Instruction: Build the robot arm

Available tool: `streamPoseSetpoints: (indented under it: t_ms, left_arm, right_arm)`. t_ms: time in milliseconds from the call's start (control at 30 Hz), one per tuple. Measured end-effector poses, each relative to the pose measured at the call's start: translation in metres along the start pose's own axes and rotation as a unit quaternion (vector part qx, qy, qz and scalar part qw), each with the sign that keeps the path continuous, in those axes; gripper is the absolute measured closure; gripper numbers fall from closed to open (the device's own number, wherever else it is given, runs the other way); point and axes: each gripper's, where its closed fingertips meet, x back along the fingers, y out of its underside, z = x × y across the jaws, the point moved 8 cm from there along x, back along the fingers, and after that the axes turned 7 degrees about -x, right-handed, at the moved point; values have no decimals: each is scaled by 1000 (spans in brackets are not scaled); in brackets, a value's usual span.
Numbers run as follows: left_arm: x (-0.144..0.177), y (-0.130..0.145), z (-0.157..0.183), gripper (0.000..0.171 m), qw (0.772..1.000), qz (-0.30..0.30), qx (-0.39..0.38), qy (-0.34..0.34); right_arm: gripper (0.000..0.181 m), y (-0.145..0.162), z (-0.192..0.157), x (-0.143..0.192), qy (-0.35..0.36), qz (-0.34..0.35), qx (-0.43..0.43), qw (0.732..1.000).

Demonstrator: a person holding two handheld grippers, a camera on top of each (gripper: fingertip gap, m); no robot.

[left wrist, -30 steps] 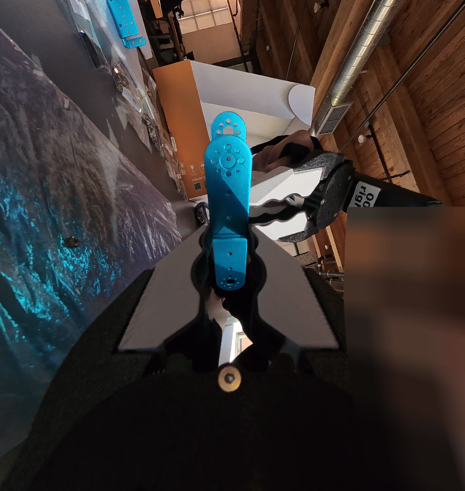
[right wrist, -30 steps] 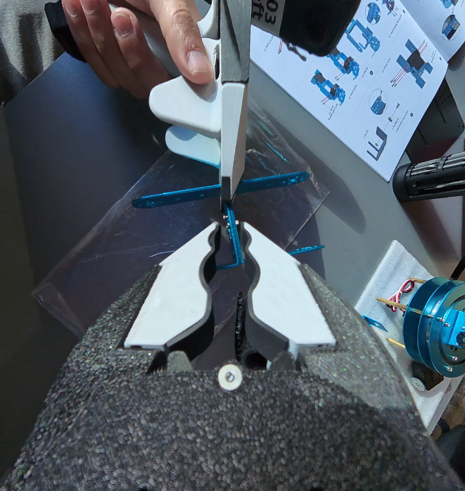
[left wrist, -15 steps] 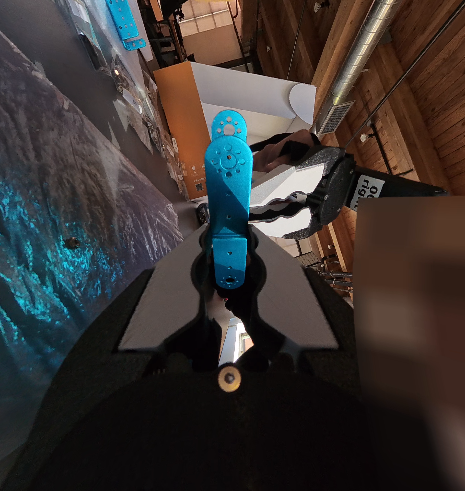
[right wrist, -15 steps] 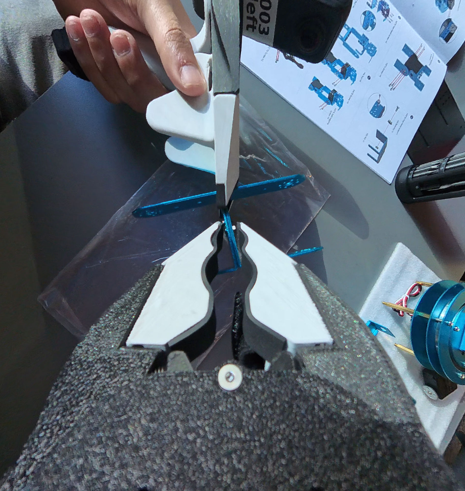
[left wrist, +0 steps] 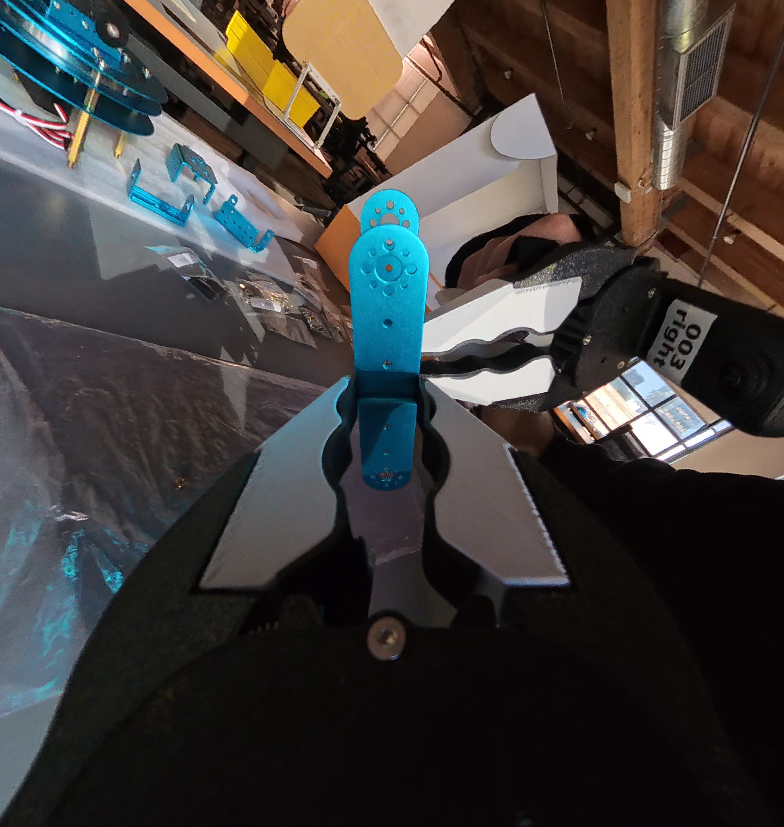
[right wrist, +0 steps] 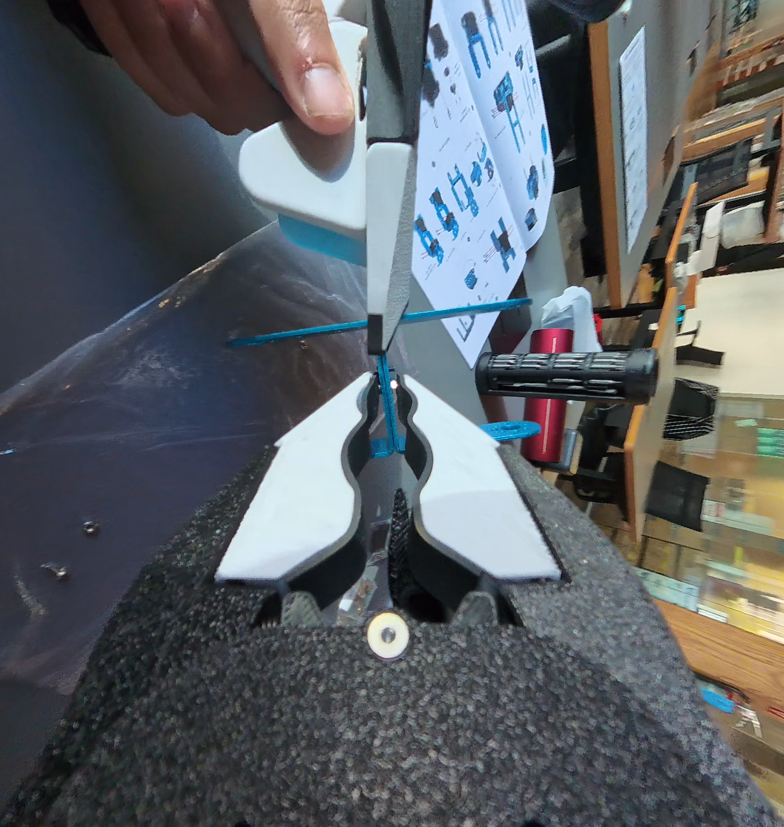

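**Left wrist view: long blue plate clamped, smaller bracket meeting it from the right**

Going from the left of this view, we see a stack of round blue plates (left wrist: pixel 68 58) on brass standoffs, then several loose blue brackets (left wrist: pixel 157 197) and clear bags of small parts (left wrist: pixel 265 295) lying on the tabletop (left wrist: pixel 45 268). In the middle, the left tool (left wrist: pixel 388 389) is pressed in on the edges of a long blue plate (left wrist: pixel 388 313). The plate is held off the tabletop, and its rounded, hole-ringed end points away from the camera. The right tool (left wrist: pixel 428 358) comes in from the right, with its tips just beside the plate's edge.

In the right wrist view, two loose screws (right wrist: pixel 90 527) lie at the left on a dark glossy sheet (right wrist: pixel 112 425). A hand (right wrist: pixel 229 58) grips the left tool (right wrist: pixel 383 331) from above. That tool pinches the long blue plate (right wrist: pixel 291 333), which is seen edge-on as a thin line. Directly below it, a small blue angle bracket (right wrist: pixel 388 416) stands at right angles to the plate, between the fingers of the right tool (right wrist: pixel 388 378). Those fingers are drawn in close around it, but we cannot tell whether they actually press on it. A bright speck near the bracket's top may be a screw, and we cannot tell whether the two blue parts are fastened or only touching. Farther right are a printed instruction sheet (right wrist: pixel 484 188), a black bit holder (right wrist: pixel 564 376) and a red cylinder (right wrist: pixel 547 402).
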Motion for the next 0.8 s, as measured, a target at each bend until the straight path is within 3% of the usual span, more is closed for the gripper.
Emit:
streamPoseSetpoints:
  t_ms: [367, 500, 600, 700, 800]
  left_arm:
    - [14, -9, 19, 136, 993, 4, -114, -2]
    - [34, -24, 4, 136, 985, 10, -170, -38]
    - [44, -30, -29, 137, 970, -80, -211, -92]
    - [37, -15, -46, 144, 943, -217, -238, -87]
    - [18, 2, -47, 149, 922, -276, -260, -76]
  right_arm:
    - [174, -10, -4, 8, 99, 3, 79, 992]
    - [174, -3, -5, 7, 112, -13, 84, 990]
    - [174, 8, -8, 4, 112, -19, 68, 991]
    - [174, 26, -18, -3, 132, -2, 52, 990]
    - [175, 45, -36, -11, 172, 37, 31, 984]
